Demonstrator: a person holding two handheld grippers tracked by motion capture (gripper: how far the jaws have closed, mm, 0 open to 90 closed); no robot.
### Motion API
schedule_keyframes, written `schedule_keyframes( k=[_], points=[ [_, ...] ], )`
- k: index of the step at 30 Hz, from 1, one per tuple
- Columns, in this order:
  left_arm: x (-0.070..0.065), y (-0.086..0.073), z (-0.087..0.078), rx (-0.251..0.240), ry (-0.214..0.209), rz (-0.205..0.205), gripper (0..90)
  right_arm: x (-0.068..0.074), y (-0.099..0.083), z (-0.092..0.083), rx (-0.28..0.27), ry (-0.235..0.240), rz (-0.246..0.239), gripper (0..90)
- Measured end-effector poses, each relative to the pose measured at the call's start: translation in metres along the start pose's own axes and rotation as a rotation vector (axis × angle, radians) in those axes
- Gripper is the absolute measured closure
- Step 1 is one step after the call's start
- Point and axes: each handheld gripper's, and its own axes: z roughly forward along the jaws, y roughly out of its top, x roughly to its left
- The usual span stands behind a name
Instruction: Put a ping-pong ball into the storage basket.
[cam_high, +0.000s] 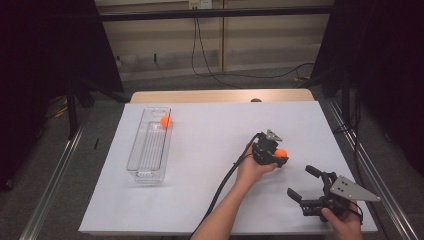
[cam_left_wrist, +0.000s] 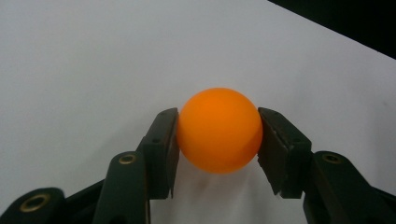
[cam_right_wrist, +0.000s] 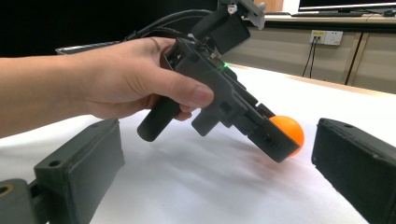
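We have the left gripper (cam_left_wrist: 217, 140) clamped on the small orange plastic ball (cam_left_wrist: 218, 129), right of centre on the white surface (cam_high: 210, 150). Right gripper (cam_high: 306, 189) idle, released, near right. Best lift straight, keep the squeeze even, head for the clear plastic tray (cam_high: 150, 145) far left.

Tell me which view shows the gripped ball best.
The left gripper view: the ball sits large and sharp between the left gripper's pads, both contacts plain. The right gripper view shows it from the side, half hidden by a jaw. In the high view it is a small orange dot at the gripper's tip.
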Motion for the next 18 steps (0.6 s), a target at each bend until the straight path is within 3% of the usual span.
schedule_keyframes(
  k=[18],
  points=[
    [0.005, -0.007, -0.021, -0.007, 0.003, -0.011, 50.9, 0.0, 0.0, 0.001, 0.0, 0.0, -0.004, 1.9]
  ],
)
